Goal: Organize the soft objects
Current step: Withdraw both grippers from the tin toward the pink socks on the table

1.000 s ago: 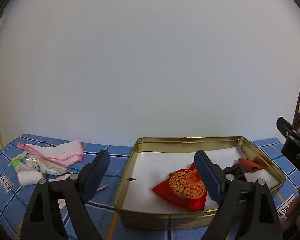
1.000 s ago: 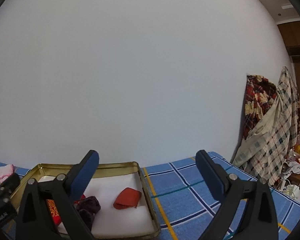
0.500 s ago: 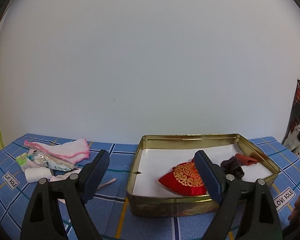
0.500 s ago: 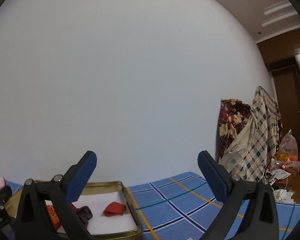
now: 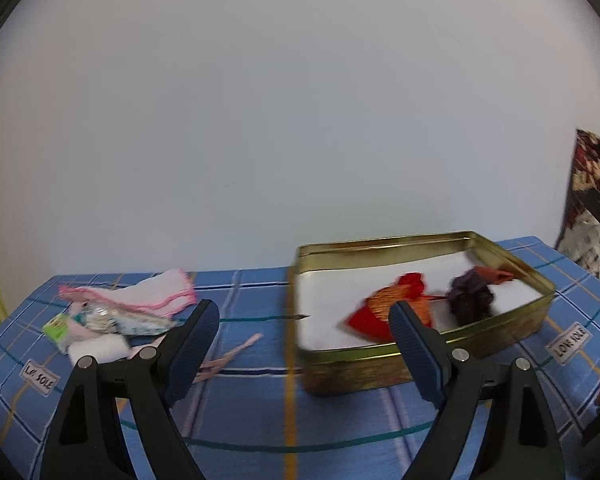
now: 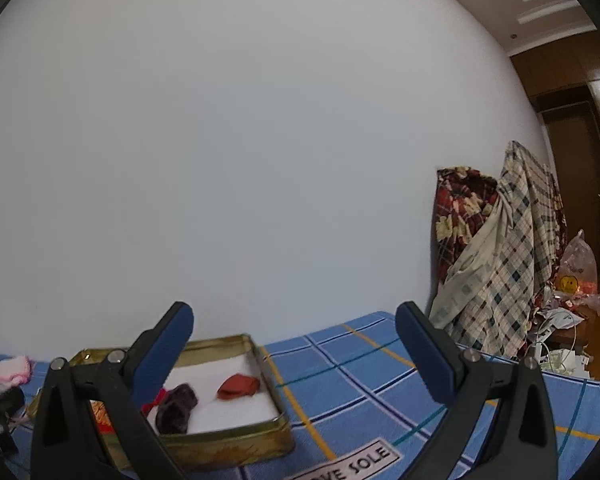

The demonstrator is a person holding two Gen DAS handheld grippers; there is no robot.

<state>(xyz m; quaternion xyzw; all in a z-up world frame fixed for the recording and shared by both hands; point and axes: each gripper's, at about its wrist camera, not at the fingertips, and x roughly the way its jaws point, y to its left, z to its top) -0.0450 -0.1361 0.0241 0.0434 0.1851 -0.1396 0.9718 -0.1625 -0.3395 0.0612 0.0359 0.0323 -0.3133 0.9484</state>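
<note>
A gold tin box (image 5: 380, 356) (image 6: 236, 438) lined in white stands on the blue checked cloth. In it lie a red and gold pouch (image 5: 384, 308), a dark purple scrunchie (image 5: 470, 298) (image 6: 176, 402) and a small orange-red cloth (image 5: 496, 274) (image 6: 238, 386). Left of the box lies a pile: a white cloth with pink edging (image 5: 148, 294) (image 6: 4, 370), a patterned packet (image 5: 120, 318) and a white roll (image 5: 98, 350). My left gripper (image 5: 304, 324) is open and empty, in front of the box and pile. My right gripper (image 6: 294, 324) is open and empty, raised right of the box.
Thin pink sticks (image 5: 232, 352) lie between pile and box. A white wall stands behind the table. Checked and floral fabrics (image 6: 500, 256) hang at the right, with bags and clutter (image 6: 572, 292) beyond. The cloth-covered table (image 6: 360, 384) extends right of the box.
The left gripper has pulled back and turned left, so the pile sits nearer its centre. The right gripper has tilted back down after rising. Both stay open and empty.
</note>
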